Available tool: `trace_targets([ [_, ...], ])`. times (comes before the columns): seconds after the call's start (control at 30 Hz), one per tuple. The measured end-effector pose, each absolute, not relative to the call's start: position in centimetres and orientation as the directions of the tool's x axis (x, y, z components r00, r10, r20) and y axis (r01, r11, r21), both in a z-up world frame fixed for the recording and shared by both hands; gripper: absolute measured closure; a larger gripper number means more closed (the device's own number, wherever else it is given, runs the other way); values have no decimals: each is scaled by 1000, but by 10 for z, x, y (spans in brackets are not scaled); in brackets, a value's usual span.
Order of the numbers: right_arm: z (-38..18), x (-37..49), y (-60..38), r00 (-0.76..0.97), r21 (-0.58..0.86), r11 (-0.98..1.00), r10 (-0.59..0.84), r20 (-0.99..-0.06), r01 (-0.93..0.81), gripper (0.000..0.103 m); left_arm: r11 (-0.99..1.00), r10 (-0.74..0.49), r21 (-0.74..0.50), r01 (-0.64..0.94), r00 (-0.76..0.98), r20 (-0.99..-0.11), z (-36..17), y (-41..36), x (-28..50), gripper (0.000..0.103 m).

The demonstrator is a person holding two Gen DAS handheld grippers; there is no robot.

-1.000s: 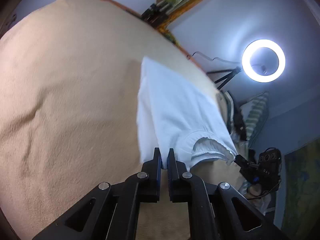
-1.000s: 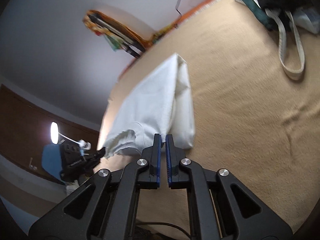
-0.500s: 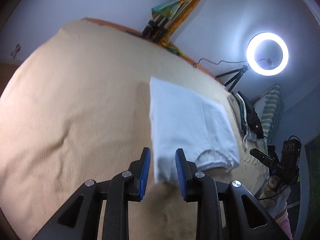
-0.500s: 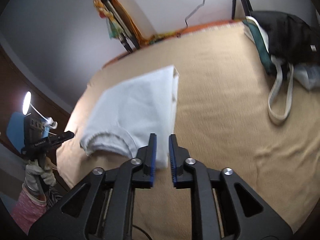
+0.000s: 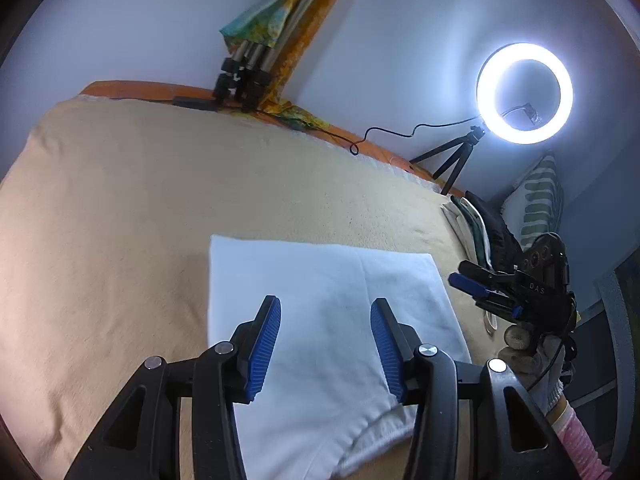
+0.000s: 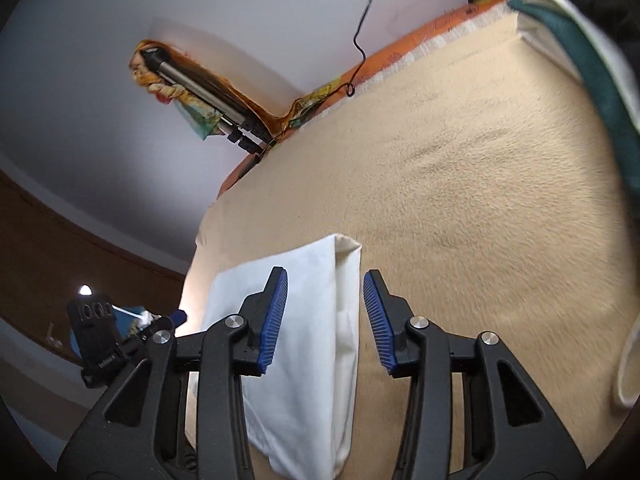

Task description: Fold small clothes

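A small white garment [image 5: 320, 320] lies folded flat on the tan blanket [image 5: 120, 240]; its elastic hem is at the near edge. My left gripper [image 5: 325, 340] is open and empty, held above the garment's near part. In the right wrist view the same garment [image 6: 312, 360] shows its folded right edge. My right gripper [image 6: 324, 320] is open and empty above that edge. The right gripper also shows in the left wrist view [image 5: 484, 292], open, just right of the garment.
A lit ring light on a small tripod [image 5: 524, 94] stands at the far right of the bed. A pile of dark clothes and a bag [image 5: 488, 232] lies at the right edge; its strap [image 6: 592, 56] shows in the right wrist view. Folded tripods [image 5: 244, 76] lean on the wall.
Both grippers were shut on the garment's near edge one second ago. They have let go, opened wide and drawn back above it. The garment now lies flat.
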State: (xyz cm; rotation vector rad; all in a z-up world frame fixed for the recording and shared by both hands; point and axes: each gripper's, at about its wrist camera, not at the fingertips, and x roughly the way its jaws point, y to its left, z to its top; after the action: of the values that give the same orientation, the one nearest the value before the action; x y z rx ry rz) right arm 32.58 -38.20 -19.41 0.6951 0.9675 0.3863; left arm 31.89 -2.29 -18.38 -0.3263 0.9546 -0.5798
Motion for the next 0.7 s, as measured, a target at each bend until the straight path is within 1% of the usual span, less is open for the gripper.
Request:
trace_targets([
  [0.17,-217,350,-375,478,740,673,654,-586,-12,60,820,-572,-463,336,448,-687,-199,-40,335,54],
  [0.23,-223,355,-374,476,758,652,669,-571,-6,61,820,-572,-470,327,437,-694,-209,-41,339,54],
  [0.27,-225,358,-372,475,772,635,682,-556,-9,67,821,-571,-472,322,433,-698,-213,-41,342,54],
  [0.3,-226,360,-370,475,779,627,690,-546,-15,77,823,-568,-471,319,432,-701,-216,-41,343,54],
  [0.33,-226,361,-368,475,777,630,691,-545,-25,82,825,-565,-468,317,432,-703,-219,-41,344,54],
  [0.37,-224,361,-366,483,761,648,677,-556,-33,90,826,-563,-466,317,434,-703,-222,-41,345,53],
  [0.4,-221,360,-364,496,731,681,649,-577,-40,93,828,-561,-463,317,436,-704,-224,-40,346,53],
  [0.47,-218,359,-362,519,656,754,571,-636,-26,95,837,-546,-441,322,442,-712,-229,-40,346,53],
  [0.53,-217,358,-361,520,557,830,466,-715,22,96,837,-546,-440,326,440,-713,-229,-37,345,53],
  [0.57,-213,355,-359,526,507,862,418,-740,27,96,837,-547,-442,324,439,-713,-228,-35,345,53],
  [0.63,-199,349,-356,549,440,898,357,-755,22,95,846,-534,-433,312,464,-707,-221,-29,343,52],
  [0.7,-177,340,-348,593,406,914,339,-730,-23,95,844,-536,-446,297,487,-689,-214,-21,344,51],
])
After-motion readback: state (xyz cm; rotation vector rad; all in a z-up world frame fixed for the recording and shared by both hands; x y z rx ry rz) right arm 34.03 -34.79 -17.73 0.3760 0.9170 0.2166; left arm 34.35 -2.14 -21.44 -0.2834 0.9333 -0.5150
